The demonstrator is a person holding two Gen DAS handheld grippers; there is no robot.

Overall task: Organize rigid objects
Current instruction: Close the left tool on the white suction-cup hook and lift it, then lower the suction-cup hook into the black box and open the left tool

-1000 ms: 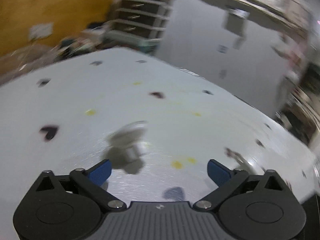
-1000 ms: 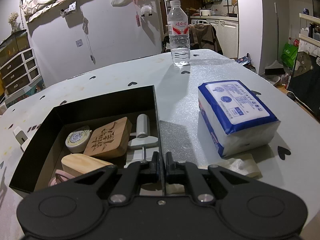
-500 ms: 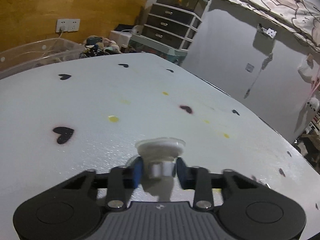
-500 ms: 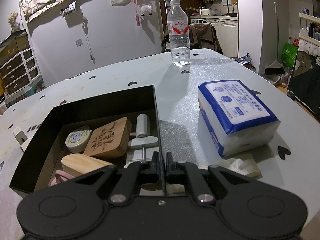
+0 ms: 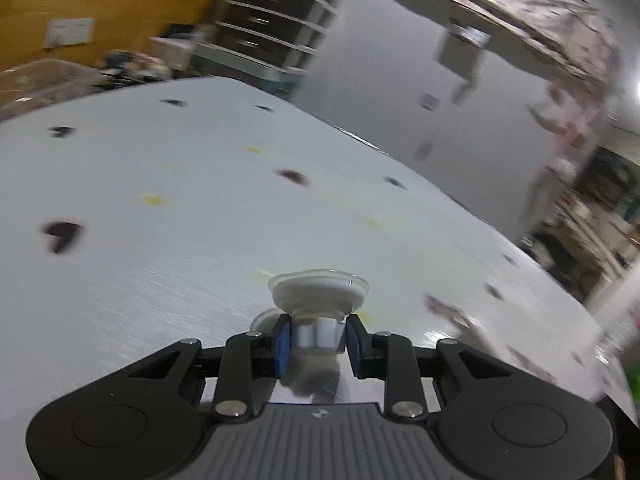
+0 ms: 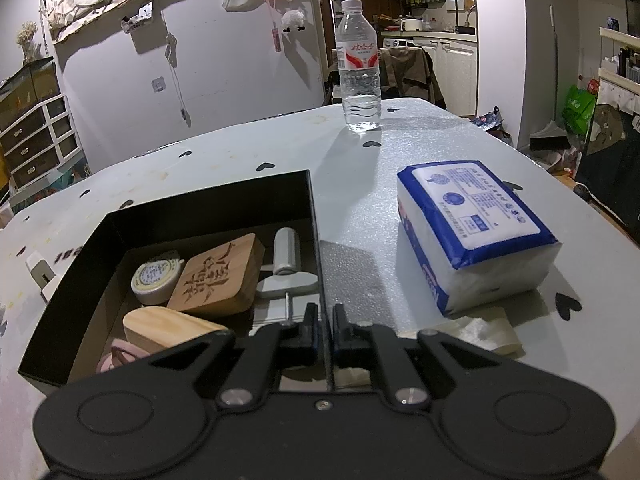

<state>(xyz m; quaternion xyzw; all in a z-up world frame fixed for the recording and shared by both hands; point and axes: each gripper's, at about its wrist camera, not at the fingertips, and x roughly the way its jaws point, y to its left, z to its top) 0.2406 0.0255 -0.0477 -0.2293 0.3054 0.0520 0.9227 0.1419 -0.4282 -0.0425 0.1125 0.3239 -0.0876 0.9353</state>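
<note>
My left gripper [image 5: 316, 338] is shut on the grey stem of a white suction-cup piece [image 5: 319, 288], whose round cup faces away from me just above the pale table [image 5: 160, 280]. The left wrist view is blurred by motion. In the right wrist view my right gripper [image 6: 326, 330] is shut on the thin right wall of a black box [image 6: 208, 208]. Inside the box lie a round tin [image 6: 156, 278], a carved wooden block [image 6: 220, 276], a grey metal tool [image 6: 286, 256], a plain wooden block [image 6: 168, 326] and a pink item [image 6: 116, 354].
A blue-and-white tissue pack [image 6: 472, 224] lies right of the box, with a folded paper [image 6: 480, 330] in front of it. A water bottle [image 6: 358, 76] stands at the far edge. A small white object [image 6: 40, 276] lies left of the box.
My left gripper went from open beside the white piece to shut on its stem, and its view has since swung sideways. The right gripper and the box have not moved.
</note>
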